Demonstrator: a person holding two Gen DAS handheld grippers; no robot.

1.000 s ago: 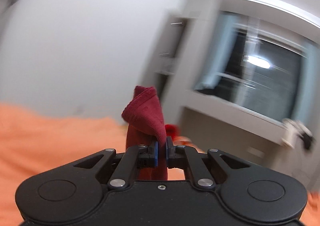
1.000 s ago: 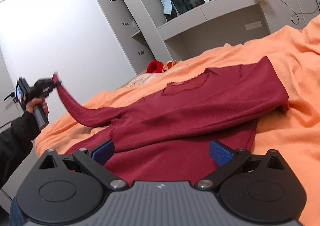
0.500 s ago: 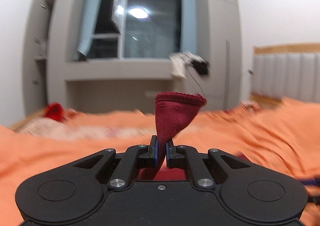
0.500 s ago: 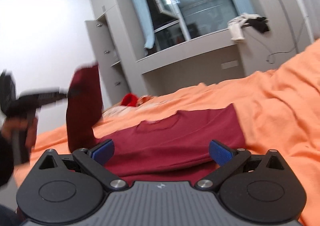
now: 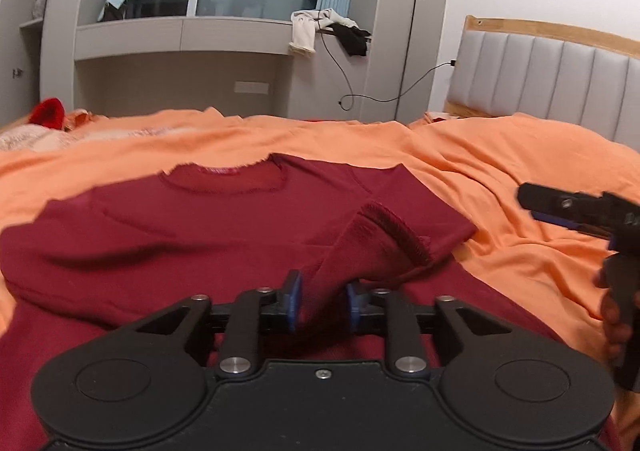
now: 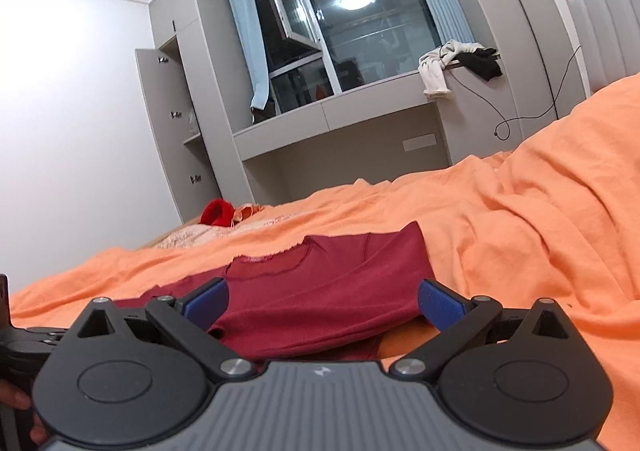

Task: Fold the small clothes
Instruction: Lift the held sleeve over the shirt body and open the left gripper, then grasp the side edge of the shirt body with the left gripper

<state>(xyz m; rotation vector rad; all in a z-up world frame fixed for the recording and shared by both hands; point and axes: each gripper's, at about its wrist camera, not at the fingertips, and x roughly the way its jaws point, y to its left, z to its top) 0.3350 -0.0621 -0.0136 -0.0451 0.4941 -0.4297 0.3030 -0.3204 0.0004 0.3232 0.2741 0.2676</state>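
Your left gripper [image 5: 319, 301] has just been opening, its jaws now slack around the red sweater's [image 5: 224, 227] sleeve [image 5: 376, 247], laying it across the body as a fold. Your right gripper [image 6: 322, 305] waits wide open, holding nothing.

Open orange bedspread [image 5: 500, 155] lies bare to the right of the dark red sweater [image 5: 200, 227] and beyond its collar, giving a gripper free passage there. The right gripper [image 5: 536, 207] hangs over that right-hand stretch, partly filling it. The sweater's folded sleeve [image 5: 376, 247] humps up just ahead of the left gripper [image 5: 320, 301], lying in the gap between its parted fingers. At the bed's far left corner a red garment [image 6: 216, 213] and pale clothes crowd the edge; a padded headboard [image 5: 560, 79] closes the right side.
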